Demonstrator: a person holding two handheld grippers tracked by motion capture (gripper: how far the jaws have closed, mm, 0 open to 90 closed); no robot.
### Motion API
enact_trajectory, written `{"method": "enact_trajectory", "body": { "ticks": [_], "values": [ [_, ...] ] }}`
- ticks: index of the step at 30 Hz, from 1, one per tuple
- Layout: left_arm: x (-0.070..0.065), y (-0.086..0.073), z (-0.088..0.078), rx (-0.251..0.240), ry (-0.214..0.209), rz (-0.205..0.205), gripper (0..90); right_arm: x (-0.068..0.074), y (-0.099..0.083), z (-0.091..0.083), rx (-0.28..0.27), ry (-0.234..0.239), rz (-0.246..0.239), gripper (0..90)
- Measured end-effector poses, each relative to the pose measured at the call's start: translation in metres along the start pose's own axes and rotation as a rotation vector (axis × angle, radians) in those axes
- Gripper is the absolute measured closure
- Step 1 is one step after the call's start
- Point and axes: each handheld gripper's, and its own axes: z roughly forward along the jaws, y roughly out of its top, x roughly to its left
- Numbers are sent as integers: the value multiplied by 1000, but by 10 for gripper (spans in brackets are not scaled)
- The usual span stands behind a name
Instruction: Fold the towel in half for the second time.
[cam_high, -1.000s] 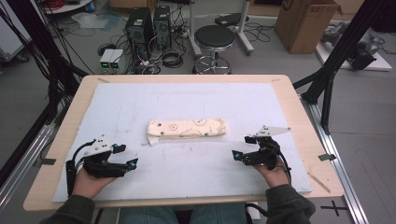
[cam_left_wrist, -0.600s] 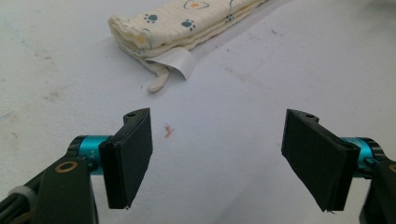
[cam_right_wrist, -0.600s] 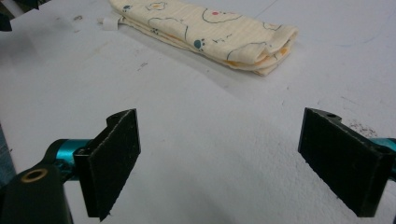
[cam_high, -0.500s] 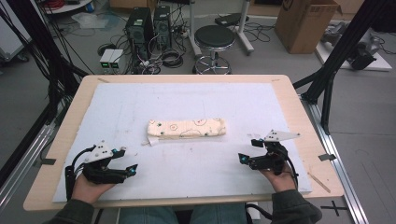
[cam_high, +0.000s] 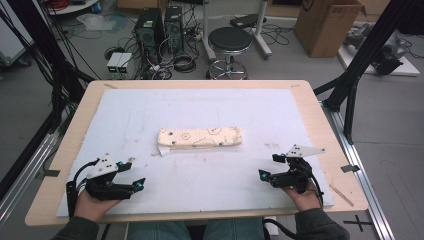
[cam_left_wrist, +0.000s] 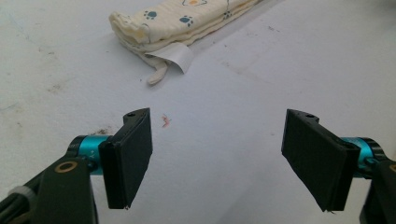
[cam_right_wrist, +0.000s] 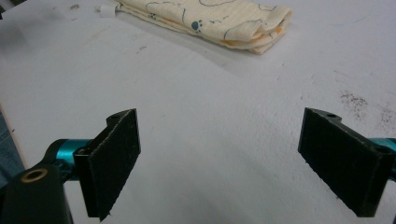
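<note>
Both our grippers, left (cam_high: 132, 175) and right (cam_high: 272, 166), sit nearer us than before, jaws wide open and empty, well apart from the folded cloth (cam_high: 200, 138) mid-tabletop (cam_high: 310, 107).

Cream paw-print cloth (cam_high: 200, 137), white table (cam_high: 300, 115)

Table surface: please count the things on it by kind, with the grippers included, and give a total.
Folded cloth: 1
Grippers: 2, the left gripper and the right gripper, both open and apart from the cloth
White mat covering the table: 1
Total: 4
</note>
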Motion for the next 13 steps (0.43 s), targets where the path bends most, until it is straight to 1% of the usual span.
{"method": "enact_trajectory", "body": {
  "ticks": [3,5,8,10,13],
  "values": [
    [0,-1,1,6,-1,3,252,1,-2,0,3,-2,-6,122],
    [0,-1,2,11,-1,10,252,2,-2,1,11,1,-3,122],
    [0,-1,3,9,-1,2,252,2,-2,3,11,3,-11,122],
    [1,-1,3,13,-8,4,252,2,-2,4,14,6,-14,122],
    [2,-1,3,11,-5,7,251,2,-1,4,14,7,-14,122]
  ]
}}
